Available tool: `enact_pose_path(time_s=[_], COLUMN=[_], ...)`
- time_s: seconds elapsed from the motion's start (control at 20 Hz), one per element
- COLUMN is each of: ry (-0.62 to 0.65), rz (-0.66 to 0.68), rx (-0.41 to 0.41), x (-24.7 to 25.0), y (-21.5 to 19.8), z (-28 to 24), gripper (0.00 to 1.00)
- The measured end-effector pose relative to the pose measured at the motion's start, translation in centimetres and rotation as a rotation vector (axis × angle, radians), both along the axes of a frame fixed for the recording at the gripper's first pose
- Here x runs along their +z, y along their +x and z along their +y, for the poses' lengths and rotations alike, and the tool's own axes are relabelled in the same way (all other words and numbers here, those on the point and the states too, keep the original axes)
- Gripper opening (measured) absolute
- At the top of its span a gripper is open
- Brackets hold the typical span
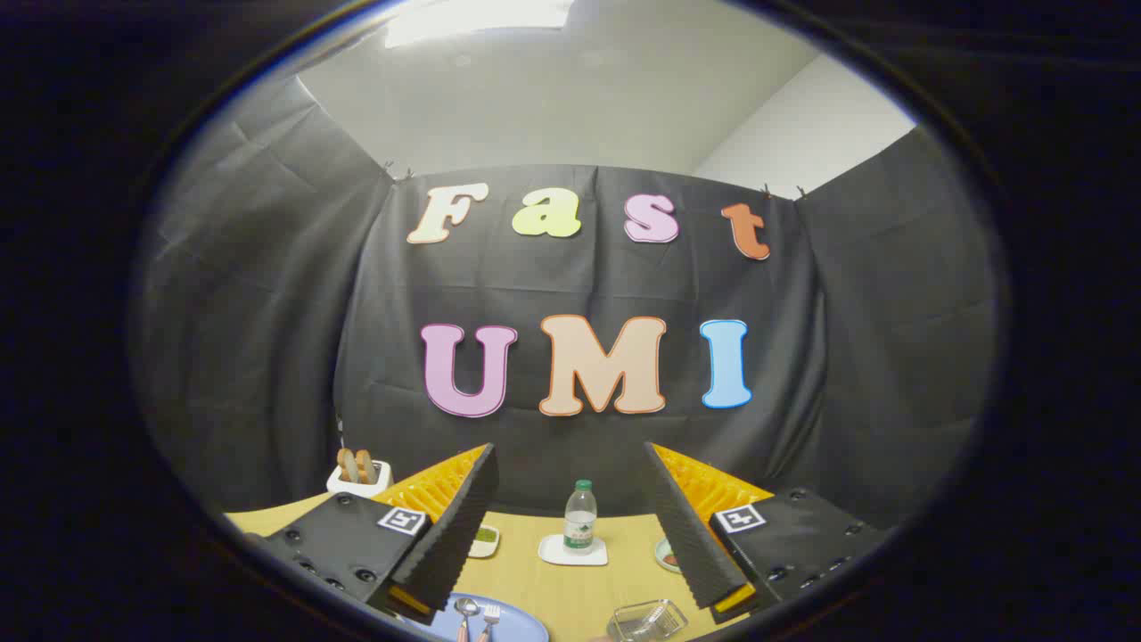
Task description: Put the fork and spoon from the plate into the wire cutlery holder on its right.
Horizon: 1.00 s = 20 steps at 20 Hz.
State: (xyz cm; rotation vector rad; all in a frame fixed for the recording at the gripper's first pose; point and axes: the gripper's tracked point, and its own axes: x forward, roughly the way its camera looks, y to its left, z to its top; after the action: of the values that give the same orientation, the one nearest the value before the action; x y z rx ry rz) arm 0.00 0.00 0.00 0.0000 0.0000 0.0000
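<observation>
A blue plate (517, 617) lies on the wooden table low between my fingers, nearer the left one. On it rest a spoon (465, 610) and a fork (489, 614), side by side with their heads pointing away from me. To the plate's right stands the wire cutlery holder (649, 620), close under the right finger. My gripper (570, 526) is held well above the table, open wide, with nothing between its fingers.
A water bottle (580, 517) stands on a white coaster (572, 553) beyond the plate, midway between the fingers. A small dish (486, 540) sits by the left finger, another dish (667, 555) by the right. A white toaster (358, 475) with bread stands far left.
</observation>
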Motion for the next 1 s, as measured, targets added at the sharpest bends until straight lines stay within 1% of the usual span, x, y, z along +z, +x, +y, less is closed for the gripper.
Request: enact_pose_path(time_s=[0.25, 0.8, 0.9, 1.0], ry=[-0.030, -0.031, -0.031, -0.019], rz=[0.013, 0.025, 0.043, 0.075], rx=[0.009, 0.017, 0.033, 0.072], x=[-0.3, -1.0, -1.6, -2.8], y=[0.2, 0.9, 1.0, 1.0], z=[0.1, 0.2, 0.7, 1.8], gripper=[1.00, 1.00, 1.00, 1.00])
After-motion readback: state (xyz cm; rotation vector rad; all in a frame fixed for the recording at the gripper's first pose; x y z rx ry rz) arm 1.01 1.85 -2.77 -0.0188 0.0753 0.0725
